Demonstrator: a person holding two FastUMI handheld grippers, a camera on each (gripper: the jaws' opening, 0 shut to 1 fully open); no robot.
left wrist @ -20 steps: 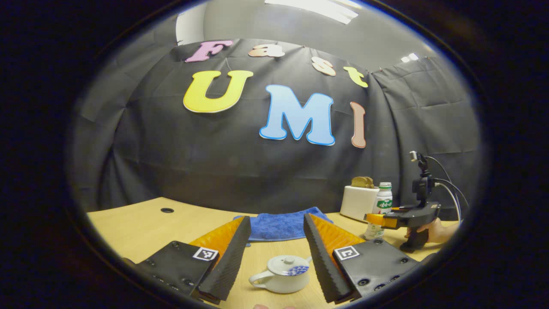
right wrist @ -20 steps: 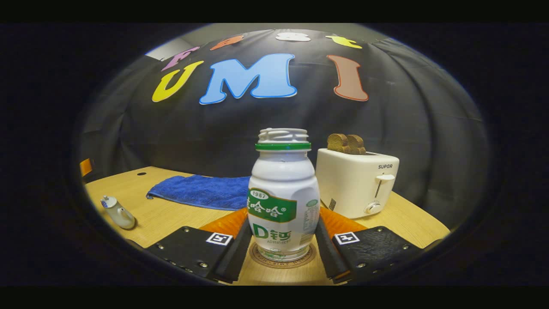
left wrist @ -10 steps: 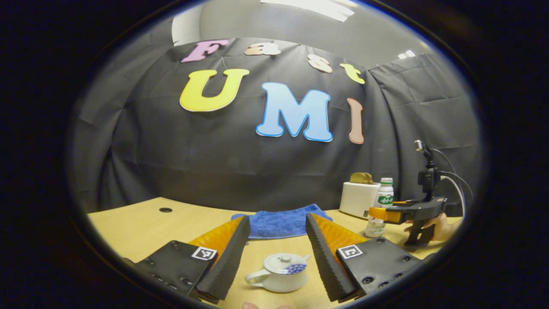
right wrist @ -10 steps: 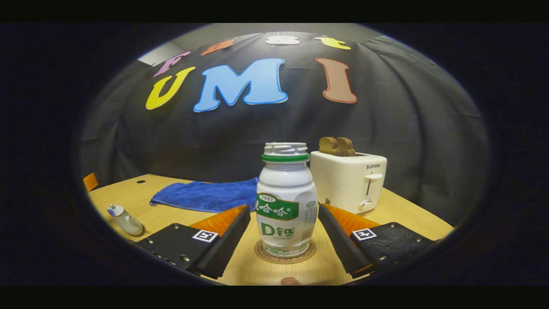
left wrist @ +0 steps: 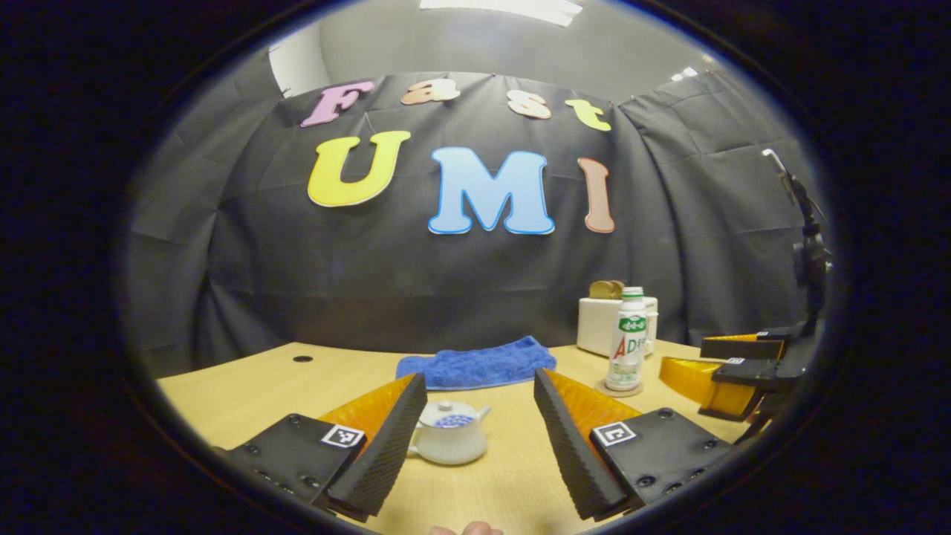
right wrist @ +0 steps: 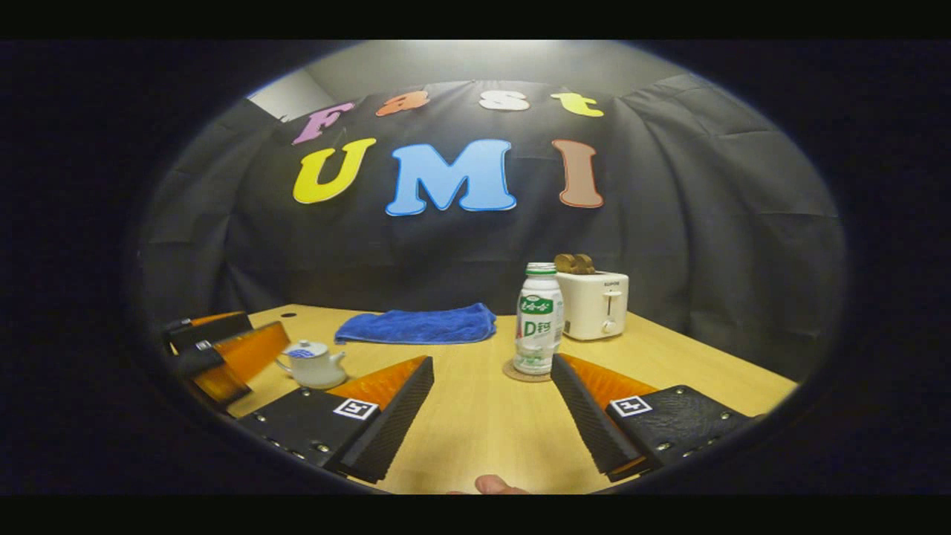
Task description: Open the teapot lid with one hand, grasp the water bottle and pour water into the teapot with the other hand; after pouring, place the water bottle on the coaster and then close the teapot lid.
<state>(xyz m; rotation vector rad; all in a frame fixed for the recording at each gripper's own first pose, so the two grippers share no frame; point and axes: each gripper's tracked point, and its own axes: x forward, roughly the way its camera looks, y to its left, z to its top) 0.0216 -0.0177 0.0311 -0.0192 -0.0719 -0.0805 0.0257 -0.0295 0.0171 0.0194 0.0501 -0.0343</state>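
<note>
left gripper view: low over table (left wrist: 245, 379), facing wall | right gripper view: likewise | shared: teapot (left wrist: 448, 432), water bottle (right wrist: 538, 318), toaster (right wrist: 594, 304)

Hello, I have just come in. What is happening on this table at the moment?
A person holds a two-finger gripper in each hand over a wooden table. The water bottle stands upright on the coaster, with nothing gripping it. The right gripper is open and short of the bottle. The left gripper is also open, and the teapot sits between its fingers with its lid on. A blue towel and a toaster lie behind.
</note>
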